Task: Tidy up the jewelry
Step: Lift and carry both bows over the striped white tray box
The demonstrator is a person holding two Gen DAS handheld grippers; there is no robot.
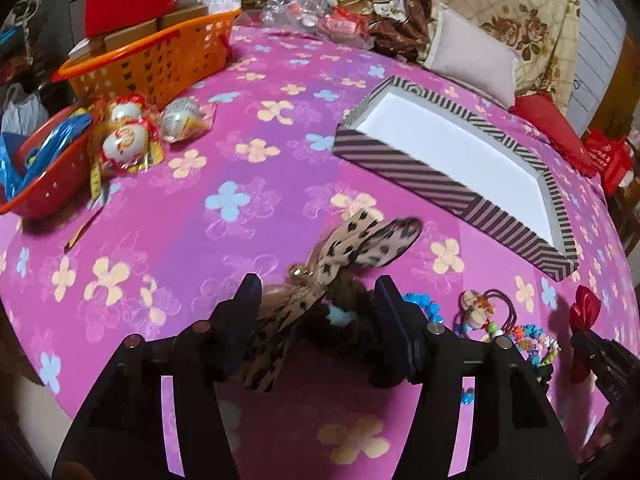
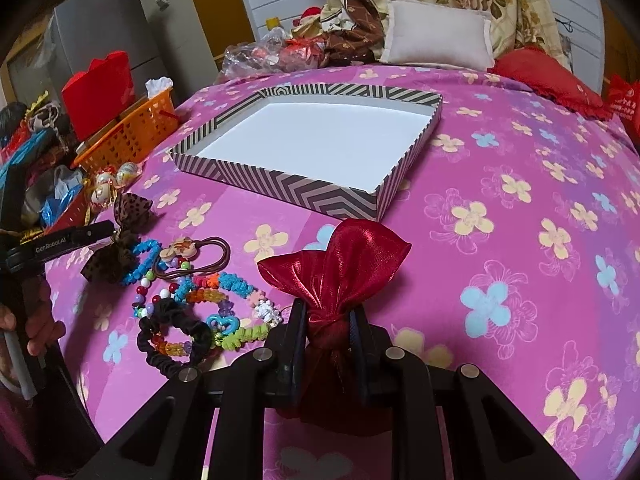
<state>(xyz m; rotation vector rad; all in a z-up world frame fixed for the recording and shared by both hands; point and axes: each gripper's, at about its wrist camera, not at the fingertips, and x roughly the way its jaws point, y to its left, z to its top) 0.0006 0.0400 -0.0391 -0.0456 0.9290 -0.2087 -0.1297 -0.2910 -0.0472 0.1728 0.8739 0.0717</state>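
A leopard-print bow hair tie [image 1: 352,248] lies between the fingers of my left gripper [image 1: 316,304], whose jaws stand wide apart around it; it also shows in the right wrist view [image 2: 128,216]. My right gripper [image 2: 328,320] is shut on the knot of a red satin bow [image 2: 344,264], also seen in the left wrist view [image 1: 584,312]. A pile of bead bracelets and hair ties [image 2: 200,296] lies left of it. The striped box [image 2: 304,188] with a white inside stands open behind.
An orange basket [image 1: 160,60] and a red bowl [image 1: 40,196] with wrapped balls [image 1: 120,144] sit at the far left. Pillows [image 2: 436,36] and bags lie at the back. All rests on a pink flowered bedspread [image 2: 520,240].
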